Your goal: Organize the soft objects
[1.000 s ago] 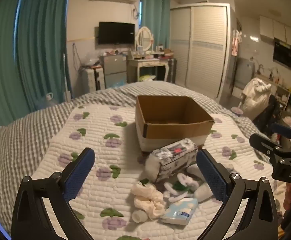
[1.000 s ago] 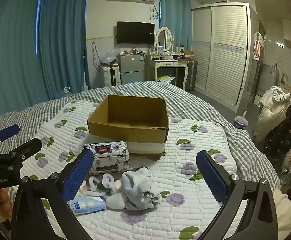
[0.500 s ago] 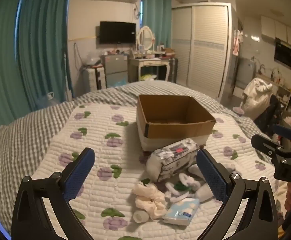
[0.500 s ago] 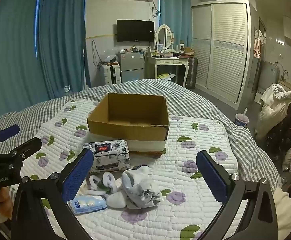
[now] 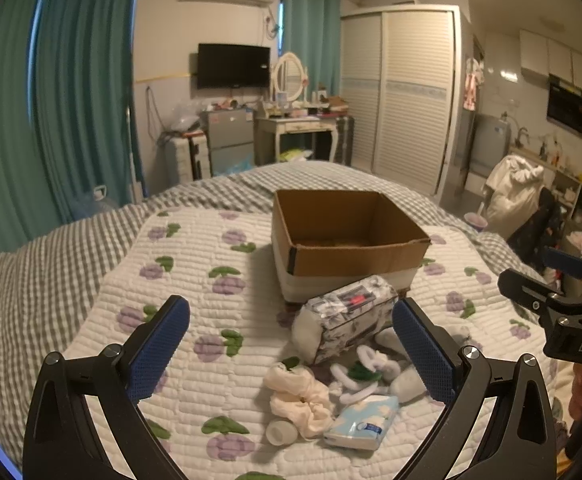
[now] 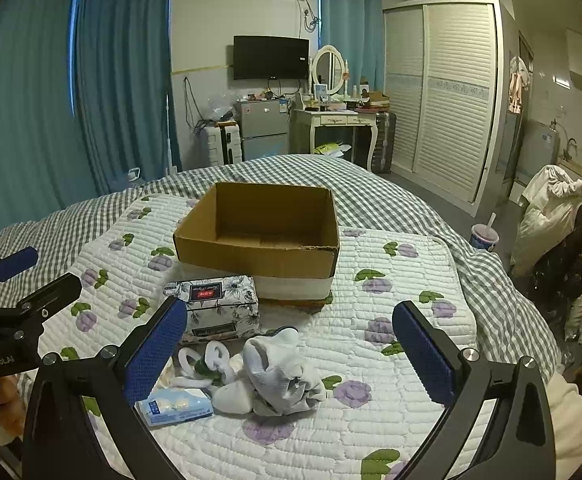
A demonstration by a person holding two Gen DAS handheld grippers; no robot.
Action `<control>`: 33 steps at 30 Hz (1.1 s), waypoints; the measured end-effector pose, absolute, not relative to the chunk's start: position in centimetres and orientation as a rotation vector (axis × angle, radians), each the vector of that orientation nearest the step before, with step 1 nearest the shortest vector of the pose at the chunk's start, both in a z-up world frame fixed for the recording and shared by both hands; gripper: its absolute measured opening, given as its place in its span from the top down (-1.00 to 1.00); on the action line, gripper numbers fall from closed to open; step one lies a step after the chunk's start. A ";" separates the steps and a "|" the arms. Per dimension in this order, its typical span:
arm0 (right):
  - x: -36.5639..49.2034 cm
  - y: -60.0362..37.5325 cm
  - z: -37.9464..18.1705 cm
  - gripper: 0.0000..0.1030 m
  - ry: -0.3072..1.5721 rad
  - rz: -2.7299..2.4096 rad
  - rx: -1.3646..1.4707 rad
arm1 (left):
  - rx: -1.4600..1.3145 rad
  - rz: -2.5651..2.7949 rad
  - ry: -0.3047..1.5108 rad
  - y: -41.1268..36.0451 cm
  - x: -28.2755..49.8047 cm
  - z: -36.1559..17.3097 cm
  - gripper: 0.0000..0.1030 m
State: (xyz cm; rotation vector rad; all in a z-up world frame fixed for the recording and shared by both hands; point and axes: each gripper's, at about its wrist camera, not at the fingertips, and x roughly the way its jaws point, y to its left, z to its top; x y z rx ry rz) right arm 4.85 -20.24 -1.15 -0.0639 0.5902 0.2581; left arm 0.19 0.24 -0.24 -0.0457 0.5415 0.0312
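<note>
An open, empty cardboard box (image 5: 347, 236) (image 6: 259, 240) stands on the quilted bed. In front of it lie a floral tissue pack (image 5: 345, 316) (image 6: 221, 306), a white fluffy looped toy (image 5: 365, 372) (image 6: 207, 362), a cream scrunchie (image 5: 299, 396), a grey-white cloth bundle (image 6: 283, 372) and a small blue wipes pack (image 5: 361, 422) (image 6: 175, 406). My left gripper (image 5: 291, 344) is open above the pile. My right gripper (image 6: 291, 344) is open over the cloth bundle. Both hold nothing.
The bed has a flowered white quilt (image 5: 195, 280) over a grey checked cover (image 6: 391, 200). A drink cup (image 6: 483, 236) and a clothes-laden chair (image 6: 559, 220) stand at the right. Dresser, fridge and wardrobe are far behind.
Both grippers have drifted slightly; the pile and box sit a little lower in view. Nothing was grasped or moved.
</note>
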 end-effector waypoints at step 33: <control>4.9 -20.1 -1.2 -1.00 0.615 0.256 -0.066 | -0.046 0.027 0.552 0.3 0.1 -0.8 -1.00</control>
